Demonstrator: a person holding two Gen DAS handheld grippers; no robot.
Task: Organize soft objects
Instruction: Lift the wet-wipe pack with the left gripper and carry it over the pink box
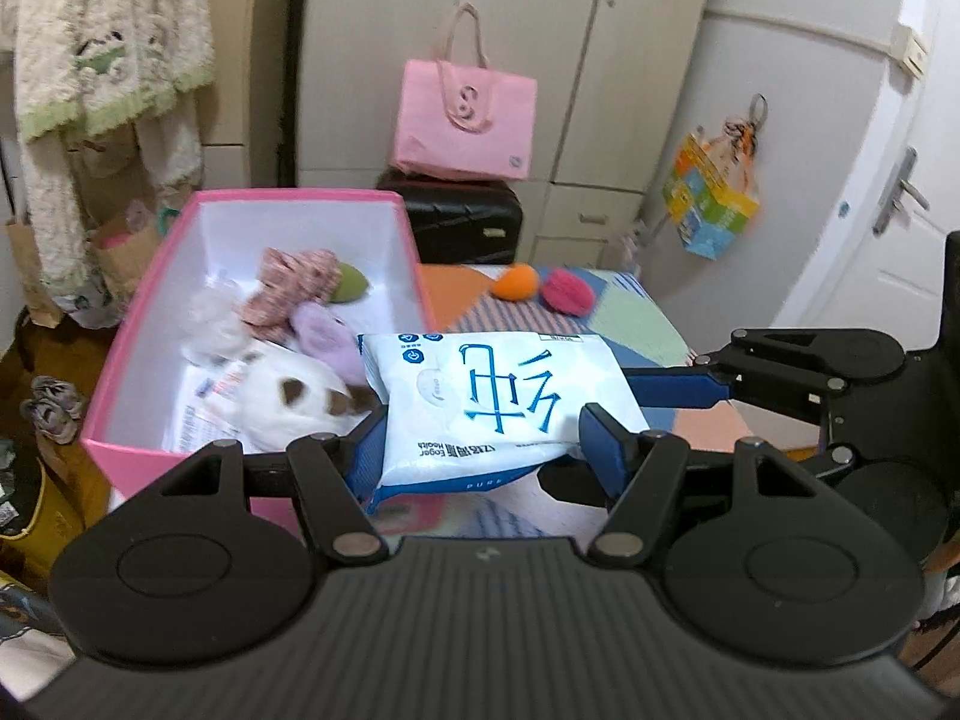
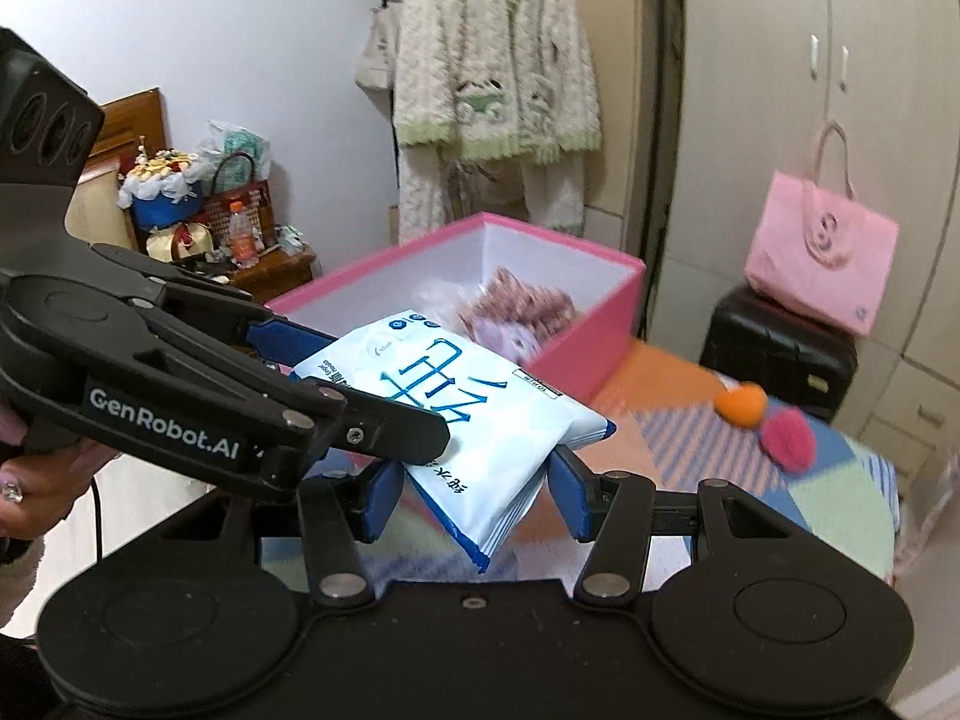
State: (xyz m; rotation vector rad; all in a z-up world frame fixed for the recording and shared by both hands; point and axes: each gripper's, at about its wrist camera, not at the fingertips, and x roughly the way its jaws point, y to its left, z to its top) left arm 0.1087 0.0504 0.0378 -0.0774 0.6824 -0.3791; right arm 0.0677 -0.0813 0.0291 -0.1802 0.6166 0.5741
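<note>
Both tools, left tool (image 1: 480, 450) and right tool (image 2: 474, 495), tilted downward, clamp the wipes pack (image 1: 480, 402).

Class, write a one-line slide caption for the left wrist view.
Both grippers, left and right, hold a white-and-blue soft wipes pack beside the open pink cardboard box of plush items.

Beige wardrobe doors (image 1: 528, 60) back a black suitcase (image 1: 459, 219), with a white door (image 1: 870, 192) alongside.
</note>
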